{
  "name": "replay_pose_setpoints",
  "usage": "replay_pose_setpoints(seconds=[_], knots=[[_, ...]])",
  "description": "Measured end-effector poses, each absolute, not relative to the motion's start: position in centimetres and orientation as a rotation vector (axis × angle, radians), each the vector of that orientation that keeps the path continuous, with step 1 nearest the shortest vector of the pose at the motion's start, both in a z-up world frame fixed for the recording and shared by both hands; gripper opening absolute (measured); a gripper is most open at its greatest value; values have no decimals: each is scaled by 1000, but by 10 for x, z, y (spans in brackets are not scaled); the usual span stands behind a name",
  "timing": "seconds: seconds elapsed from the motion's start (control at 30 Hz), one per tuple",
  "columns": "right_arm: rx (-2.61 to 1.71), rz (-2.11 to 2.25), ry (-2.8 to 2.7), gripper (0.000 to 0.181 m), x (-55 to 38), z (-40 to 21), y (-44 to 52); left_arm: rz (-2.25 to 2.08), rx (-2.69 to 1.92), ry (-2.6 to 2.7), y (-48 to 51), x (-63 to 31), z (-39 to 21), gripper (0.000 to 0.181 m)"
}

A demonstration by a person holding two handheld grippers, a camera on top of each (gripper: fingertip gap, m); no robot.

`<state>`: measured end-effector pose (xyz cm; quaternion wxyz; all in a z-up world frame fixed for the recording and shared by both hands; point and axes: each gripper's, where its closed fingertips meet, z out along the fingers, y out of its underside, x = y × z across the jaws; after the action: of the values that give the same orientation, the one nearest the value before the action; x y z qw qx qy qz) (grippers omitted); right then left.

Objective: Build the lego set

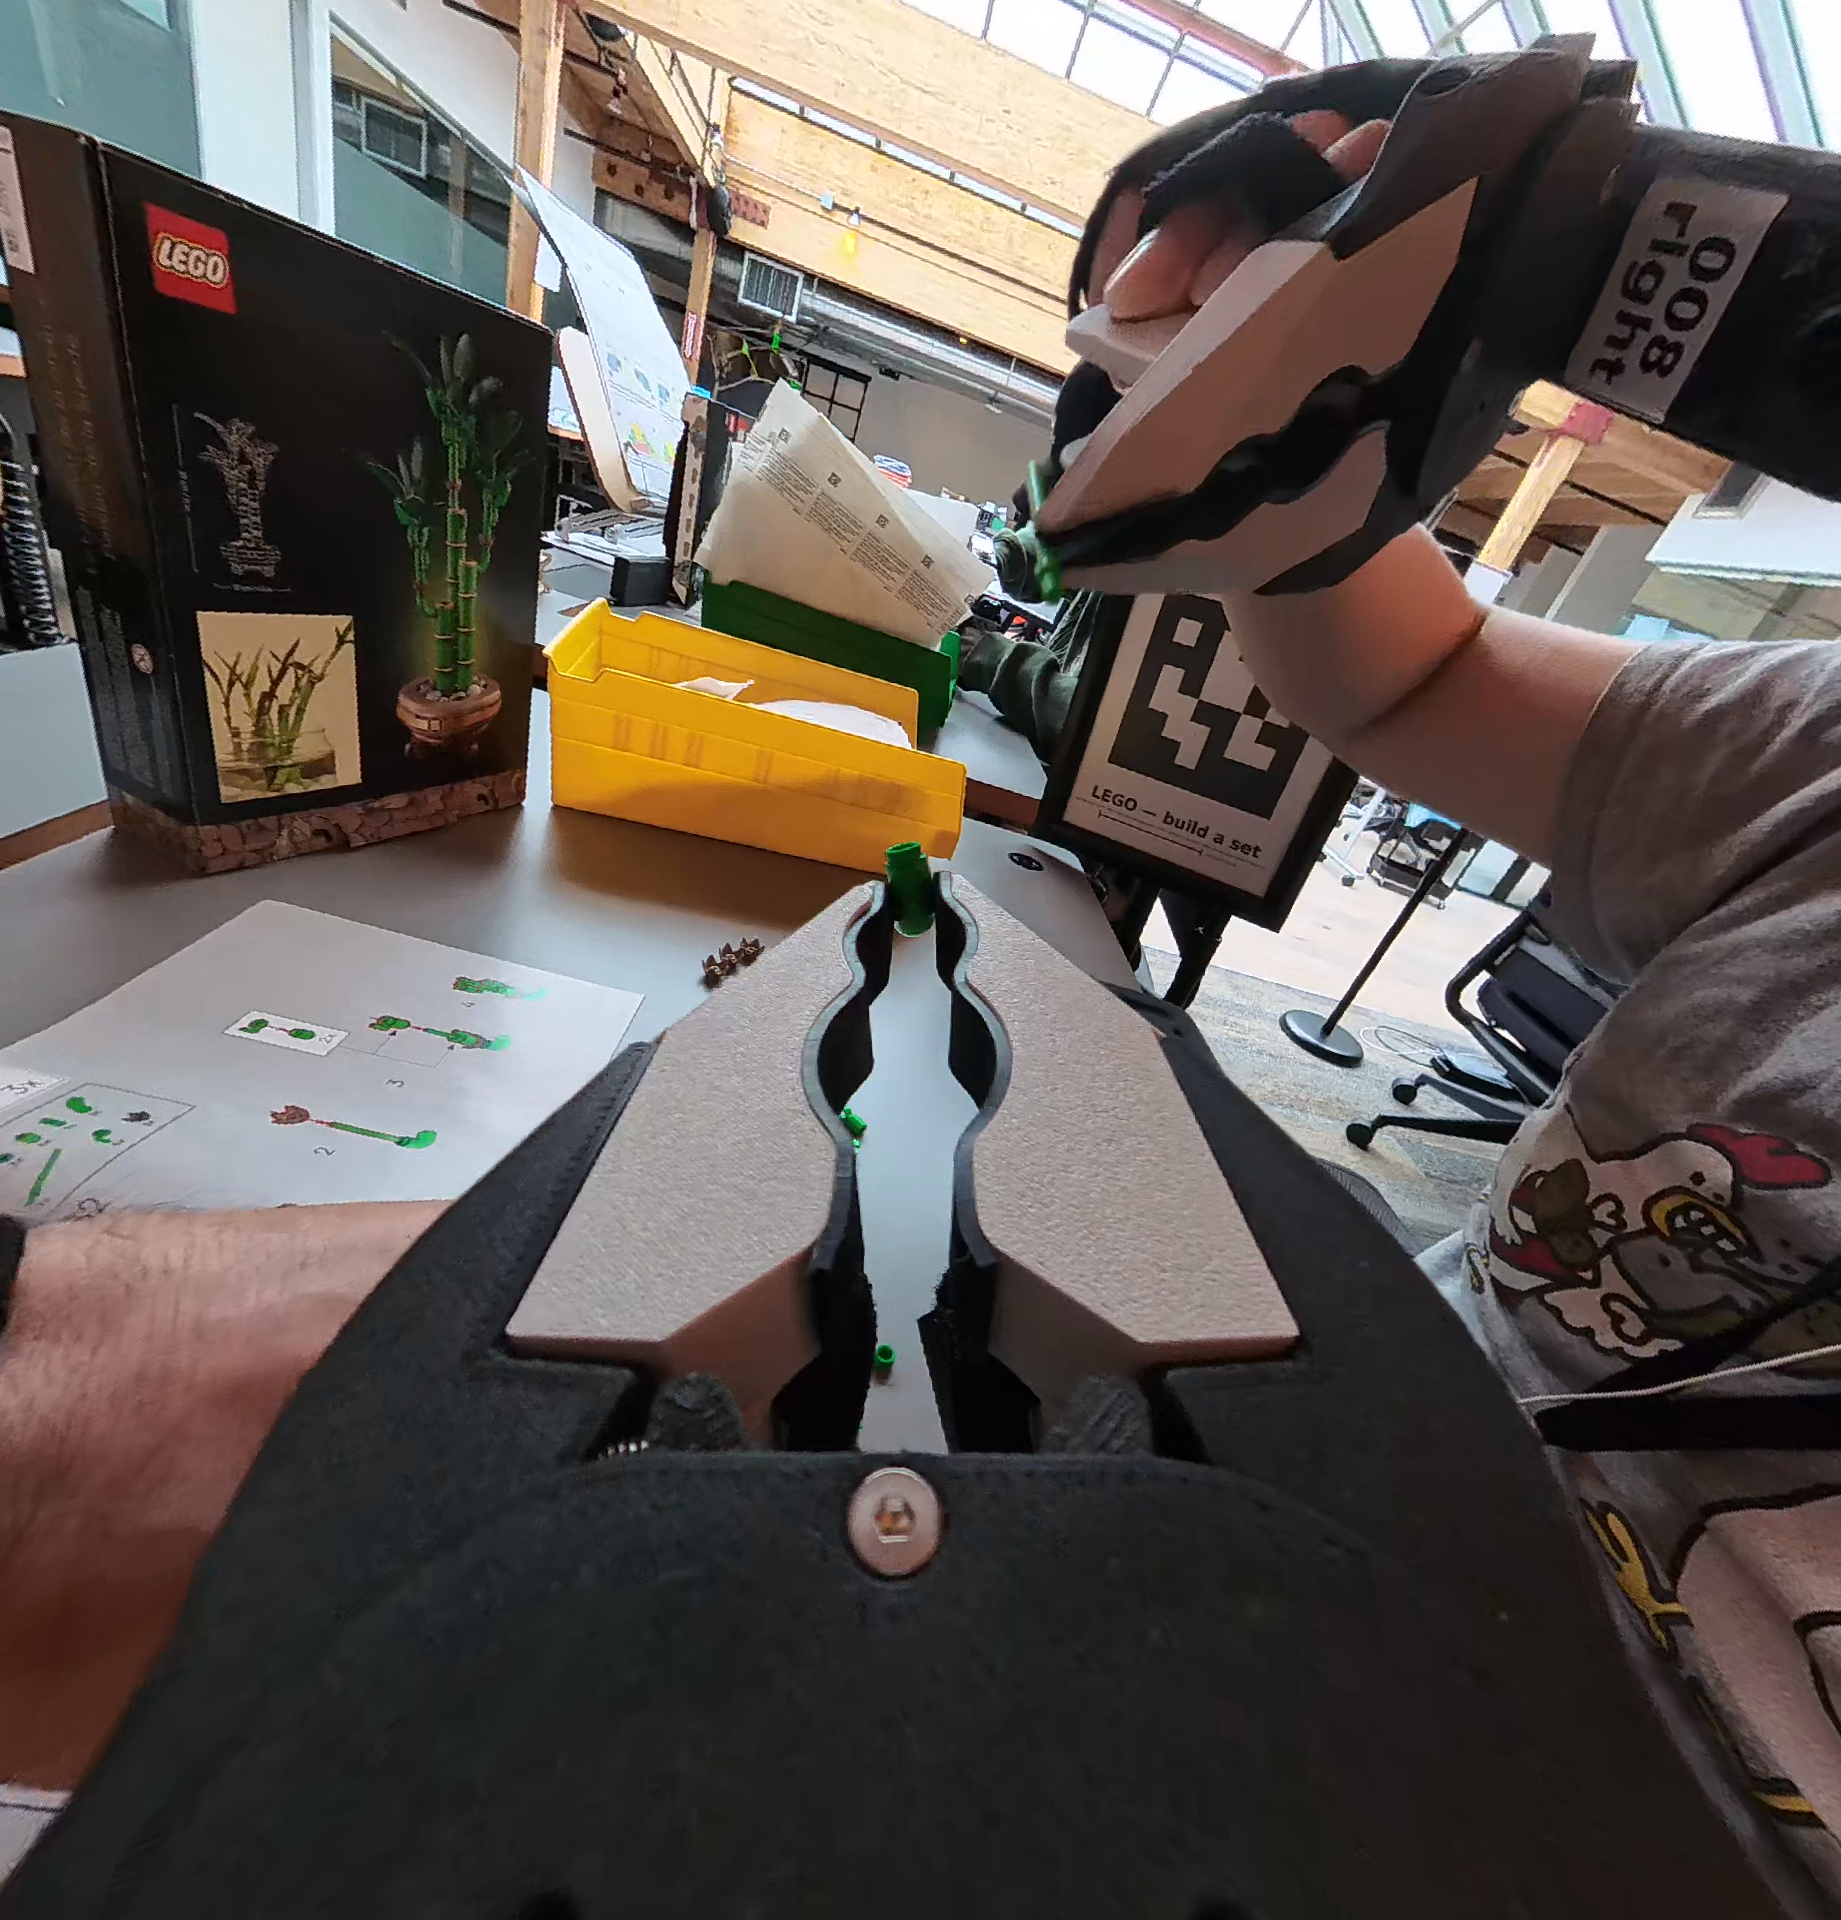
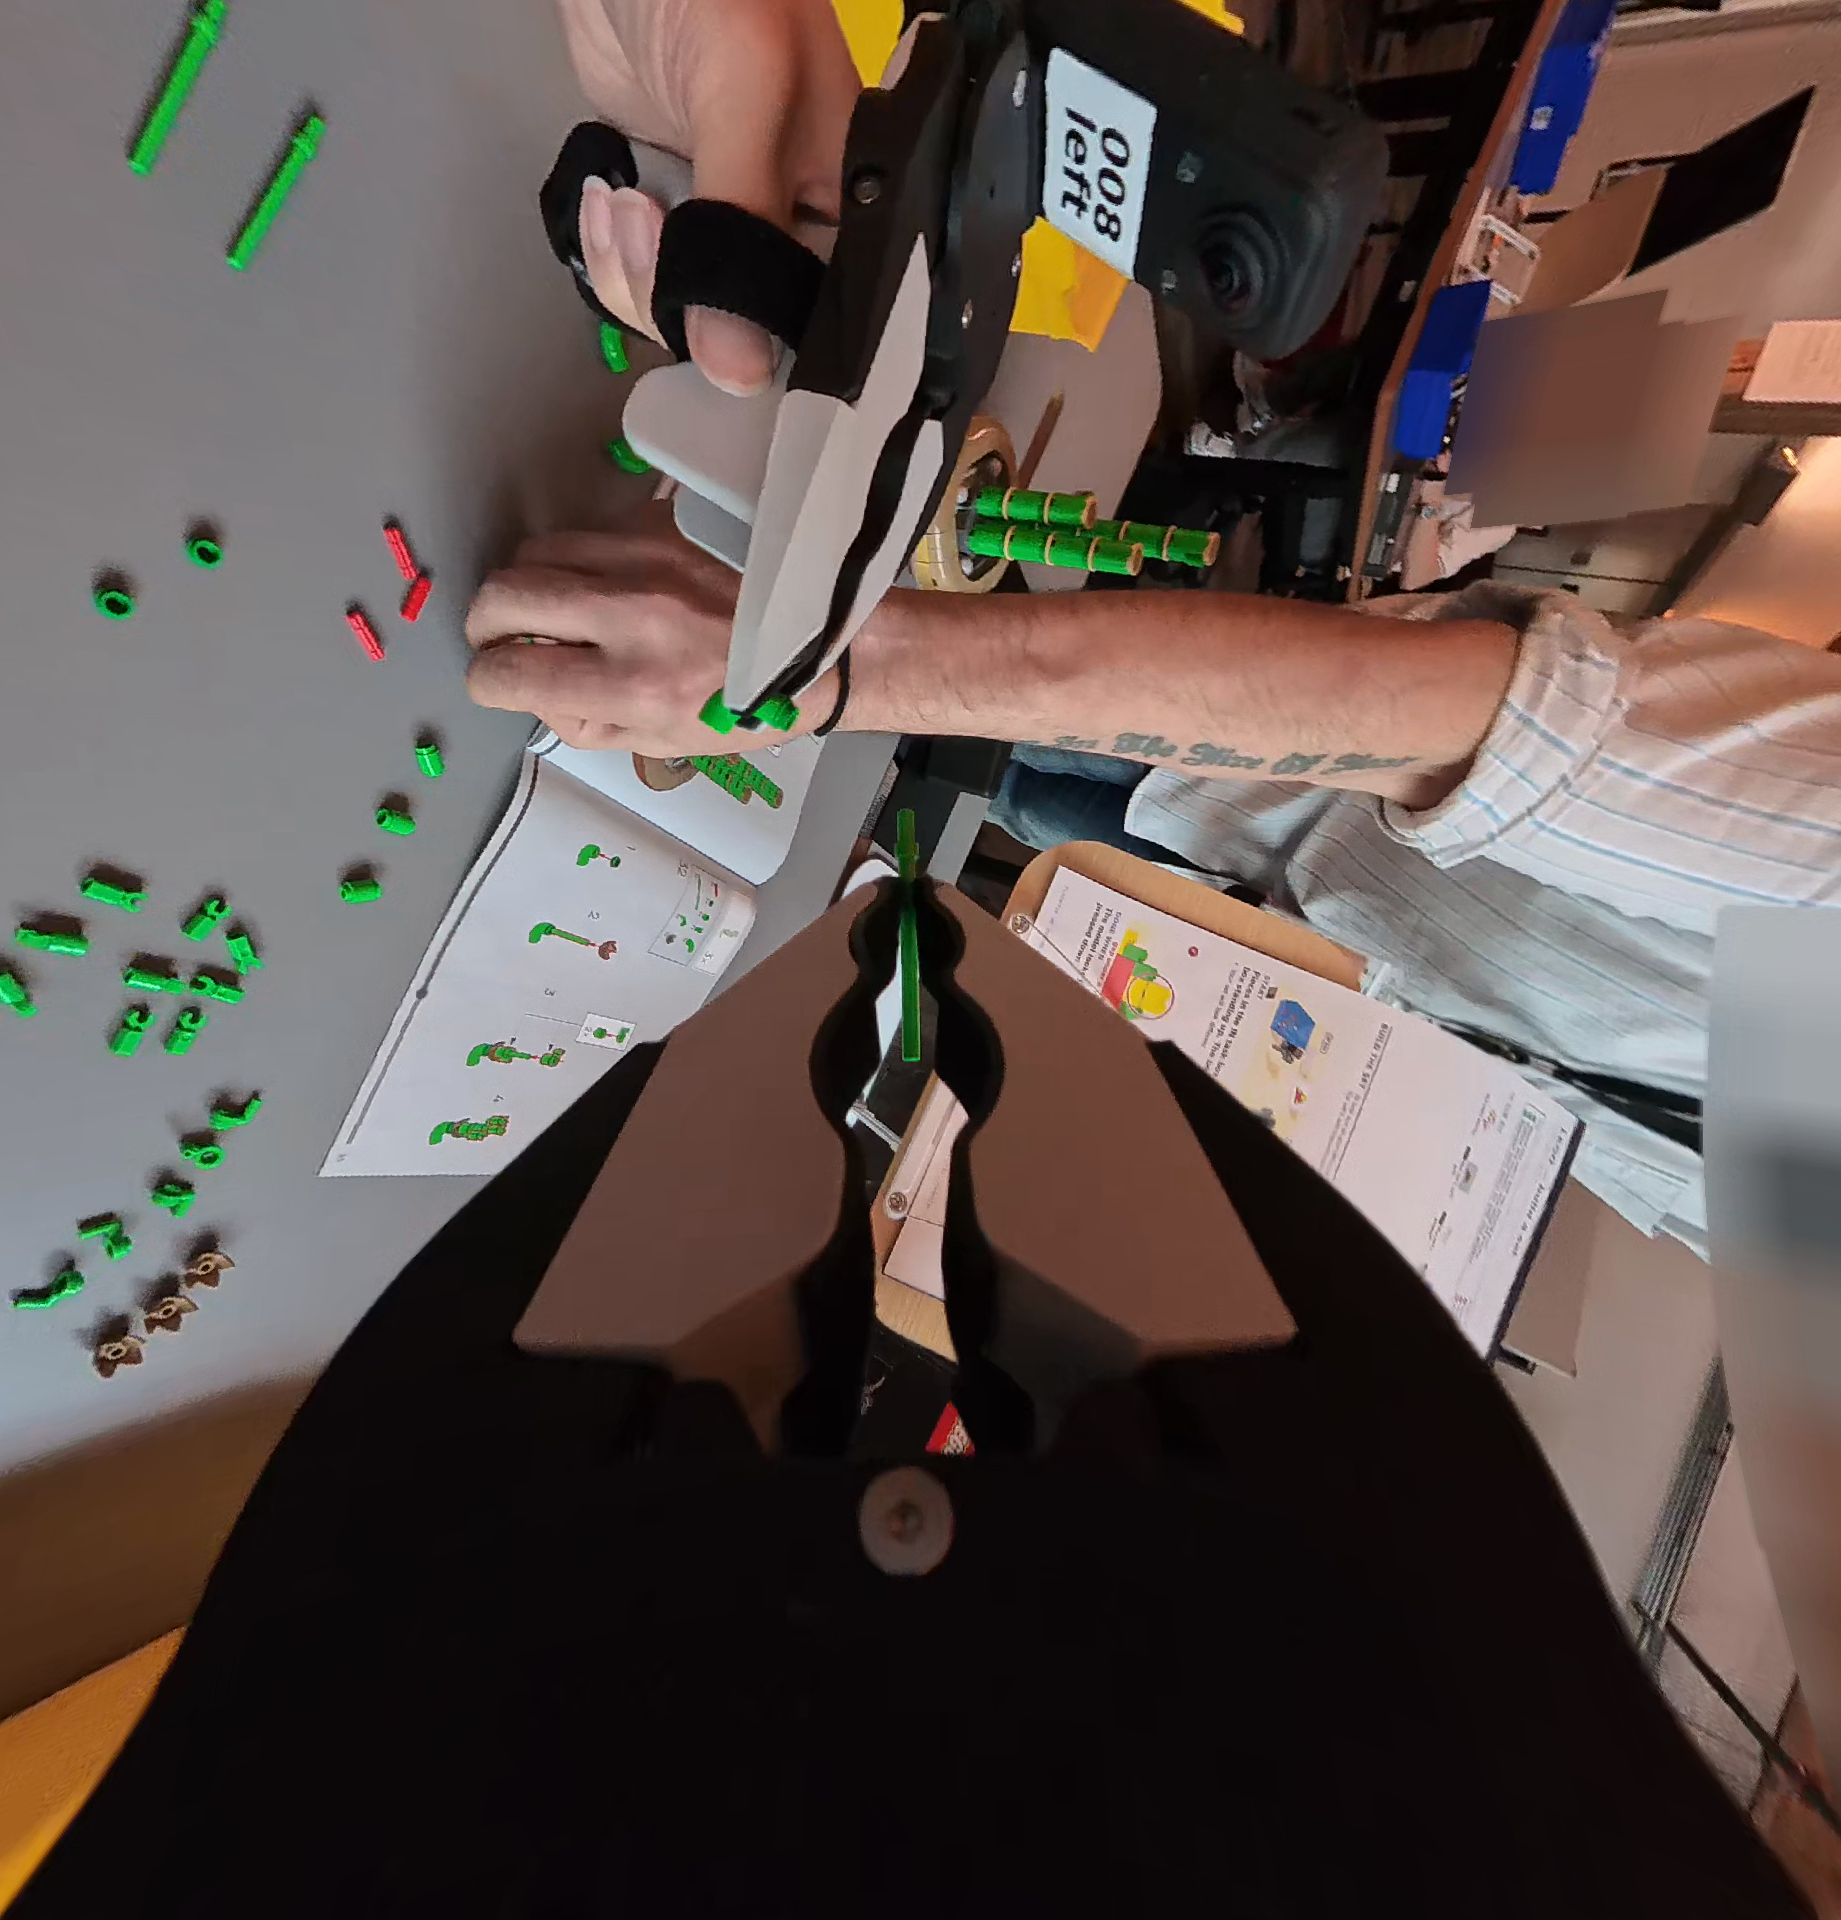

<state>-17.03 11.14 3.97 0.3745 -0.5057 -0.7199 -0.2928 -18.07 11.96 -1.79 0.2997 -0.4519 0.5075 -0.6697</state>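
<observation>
A small green connector piece point(image 1: 909, 883) is pinched at the tips of the left claw point(image 1: 911, 902), held above the grey worktop point(image 1: 542, 894). A thin green axle rod point(image 2: 908, 935) is clamped lengthwise in the right claw point(image 2: 908, 896), raised off the worktop. Loose green pieces point(image 2: 152, 977), red pins point(image 2: 402, 582) and an open instruction booklet point(image 2: 542, 997) are spread on the worktop, with a yellow bin point(image 1: 750, 753) near the set's box point(image 1: 282, 499).

Yellow bin point(image 1: 755, 764) on the grey bench point(image 1: 272, 883), green bin point(image 1: 822, 629) holding folded papers point(image 1: 843, 509) behind it, framed marker sign point(image 1: 1196, 748), roll of tape point(image 2: 973, 509), office chair point(image 1: 1498, 1049)
</observation>
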Motion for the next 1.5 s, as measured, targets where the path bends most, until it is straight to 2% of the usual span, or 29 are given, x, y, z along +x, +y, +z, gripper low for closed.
replay_pose_setpoints(seconds=[0.5, 1.5], knots=[[-1278, -620, -2141, 1, -183, 3, 119, -1813, -1191, 1417, 108, -182, -19, 5], [-1277, -614, -2274, 1, -186, -12, 109, -1791, -1135, 1504, 95, -184, -21, 6]])
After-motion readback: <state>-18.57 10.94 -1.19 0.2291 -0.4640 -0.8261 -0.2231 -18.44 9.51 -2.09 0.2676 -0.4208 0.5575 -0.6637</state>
